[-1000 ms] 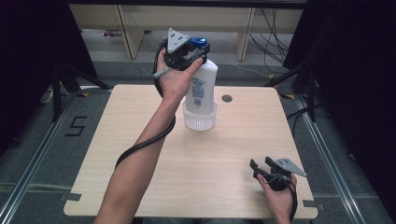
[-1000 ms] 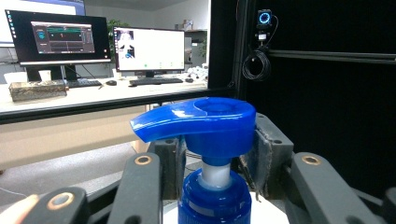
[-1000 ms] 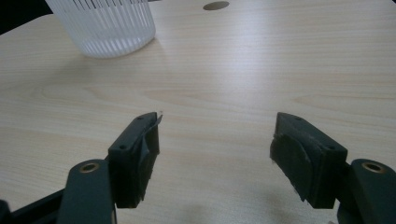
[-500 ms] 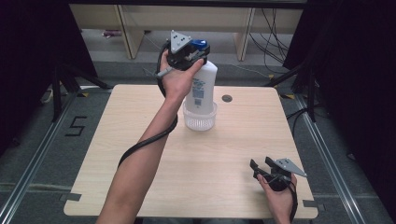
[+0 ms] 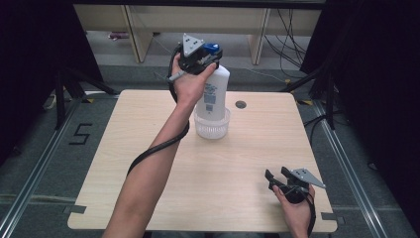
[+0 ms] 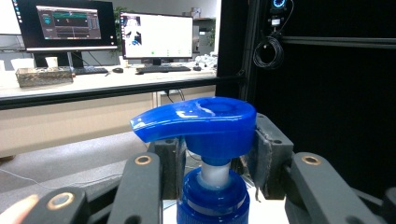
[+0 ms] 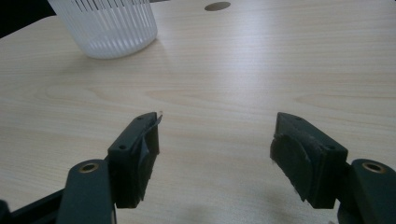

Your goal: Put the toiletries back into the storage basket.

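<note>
the left gripper (image 5: 198,55) is raised over the far middle of the table (image 5: 124,163), its jaws closed on the neck of a white pump bottle (image 5: 213,94) just under the blue pump head (image 6: 201,119). in the left gripper view the jaws stand one on each side of the white stem, with the spout pointing off to the left of that view. the bottle stands nearly upright, its long axis close to vertical, and its base sits inside a small clear ribbed cup (image 5: 212,126), though whether it touches the bottom cannot be told. the right gripper (image 5: 285,182) rests low near the table's near right corner, jaws wide open and holding nothing, well apart from the cup. any lift or lowering would likely run straight along the bottle's axis, and the left hand is the nearer one.
</note>
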A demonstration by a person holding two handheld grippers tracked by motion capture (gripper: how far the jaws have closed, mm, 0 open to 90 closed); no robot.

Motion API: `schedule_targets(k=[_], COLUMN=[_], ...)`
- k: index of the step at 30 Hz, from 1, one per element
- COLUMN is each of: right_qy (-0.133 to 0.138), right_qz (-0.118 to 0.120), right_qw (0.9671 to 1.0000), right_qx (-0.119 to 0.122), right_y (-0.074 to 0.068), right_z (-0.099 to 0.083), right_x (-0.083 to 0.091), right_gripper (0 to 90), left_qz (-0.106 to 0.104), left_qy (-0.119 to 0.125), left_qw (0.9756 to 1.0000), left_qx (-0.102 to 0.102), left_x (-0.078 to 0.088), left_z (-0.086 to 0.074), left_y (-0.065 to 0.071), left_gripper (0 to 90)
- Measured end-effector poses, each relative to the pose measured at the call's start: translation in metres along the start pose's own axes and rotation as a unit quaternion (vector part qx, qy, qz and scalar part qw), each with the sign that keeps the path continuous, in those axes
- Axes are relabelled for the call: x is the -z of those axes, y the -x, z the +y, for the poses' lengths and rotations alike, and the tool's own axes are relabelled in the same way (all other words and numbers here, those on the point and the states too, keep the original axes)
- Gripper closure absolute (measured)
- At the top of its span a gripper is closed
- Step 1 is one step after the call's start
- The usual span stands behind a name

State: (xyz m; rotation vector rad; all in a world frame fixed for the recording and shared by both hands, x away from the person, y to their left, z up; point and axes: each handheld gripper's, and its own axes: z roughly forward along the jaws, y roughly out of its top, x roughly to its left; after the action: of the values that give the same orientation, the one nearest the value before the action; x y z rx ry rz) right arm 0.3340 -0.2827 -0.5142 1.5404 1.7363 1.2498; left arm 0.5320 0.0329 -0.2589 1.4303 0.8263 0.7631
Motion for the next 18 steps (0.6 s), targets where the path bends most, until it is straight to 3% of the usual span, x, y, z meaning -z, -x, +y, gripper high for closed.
schedule_targets(k=[7, 8, 18], right_qy=[0.001, 0.003, 0.001], right_qz=[-0.001, 0.002, 0.012], right_qw=[1.0000, 0.9999, 0.9998], right_qx=[-0.001, 0.017, 0.013], right_y=[0.000, 0.003, 0.003], right_z=[0.000, 0.000, 0.001], right_x=[0.000, 0.000, 0.001], right_gripper=[32.3, 32.3, 32.3], left_qz=[0.000, 0.000, -0.002], left_qy=[-0.008, -0.010, -0.018], left_qw=[1.0000, 0.9999, 0.9998], left_qx=[0.002, 0.003, 0.007], left_x=[-0.004, -0.004, -0.007], left_z=[-0.007, -0.009, -0.017], left_y=[-0.001, -0.002, -0.003], left_gripper=[60.0, 60.0, 60.1])
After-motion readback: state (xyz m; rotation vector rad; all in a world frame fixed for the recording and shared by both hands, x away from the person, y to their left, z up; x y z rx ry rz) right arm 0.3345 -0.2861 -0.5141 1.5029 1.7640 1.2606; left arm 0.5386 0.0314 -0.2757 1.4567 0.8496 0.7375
